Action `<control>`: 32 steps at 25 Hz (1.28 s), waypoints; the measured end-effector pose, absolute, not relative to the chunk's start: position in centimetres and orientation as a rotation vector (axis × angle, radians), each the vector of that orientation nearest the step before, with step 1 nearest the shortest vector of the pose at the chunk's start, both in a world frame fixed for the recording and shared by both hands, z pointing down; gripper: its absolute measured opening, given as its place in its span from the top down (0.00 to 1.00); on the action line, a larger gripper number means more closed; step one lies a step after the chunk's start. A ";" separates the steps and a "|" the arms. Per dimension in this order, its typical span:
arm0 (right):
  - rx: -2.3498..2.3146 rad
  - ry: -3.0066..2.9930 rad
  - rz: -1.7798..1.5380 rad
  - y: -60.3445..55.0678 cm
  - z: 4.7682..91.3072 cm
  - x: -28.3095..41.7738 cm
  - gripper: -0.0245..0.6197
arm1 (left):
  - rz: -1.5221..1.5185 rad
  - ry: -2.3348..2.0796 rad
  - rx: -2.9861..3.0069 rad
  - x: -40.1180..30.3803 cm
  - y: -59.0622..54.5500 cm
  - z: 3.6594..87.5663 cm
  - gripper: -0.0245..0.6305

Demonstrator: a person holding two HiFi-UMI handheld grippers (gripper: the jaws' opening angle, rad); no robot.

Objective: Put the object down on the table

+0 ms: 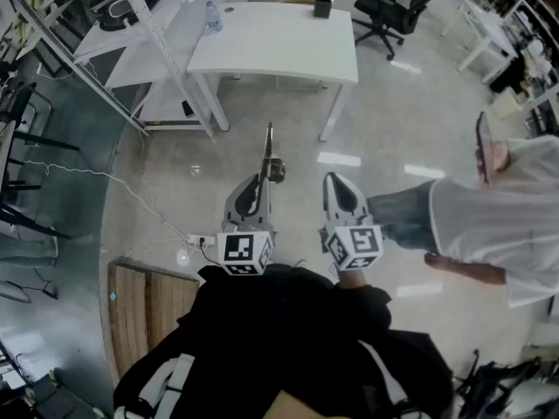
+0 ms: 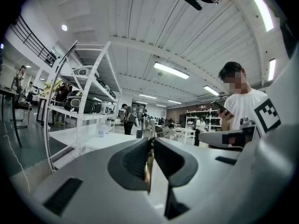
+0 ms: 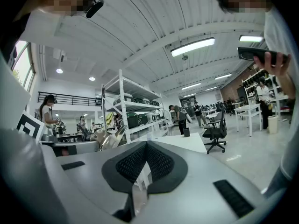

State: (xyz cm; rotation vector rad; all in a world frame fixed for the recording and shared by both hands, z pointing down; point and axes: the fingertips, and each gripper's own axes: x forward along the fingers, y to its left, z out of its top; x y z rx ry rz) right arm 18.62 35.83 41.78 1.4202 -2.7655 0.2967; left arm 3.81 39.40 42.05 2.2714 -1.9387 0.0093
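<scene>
My left gripper (image 1: 259, 184) is shut on a long, thin metal utensil (image 1: 269, 147). The utensil sticks out ahead of the jaws over the floor, pointing toward the white table (image 1: 279, 46). In the left gripper view my left gripper (image 2: 150, 149) has its dark pads pressed on a thin brass-coloured edge of the utensil (image 2: 148, 169). The right gripper view shows the utensil's shiny metal part (image 3: 108, 138) at the left. My right gripper (image 1: 337, 184) is level with the left one, shut and holding nothing. Seen from its own camera, the right gripper (image 3: 146, 147) has pads that meet.
On the table stand a water bottle (image 1: 213, 16) and a small black box (image 1: 322, 5). A white shelving rack (image 1: 131, 33) stands left of it and a black office chair (image 1: 389, 11) to its right. A person (image 1: 498, 212) with a phone stands close on my right. A wooden pallet (image 1: 140, 304) lies at lower left.
</scene>
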 end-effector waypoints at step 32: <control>1.427 -2.736 0.185 34.2 41.9 6.9 0.96 | 0.008 -1.869 2.318 -6.3 37.0 43.3 0.91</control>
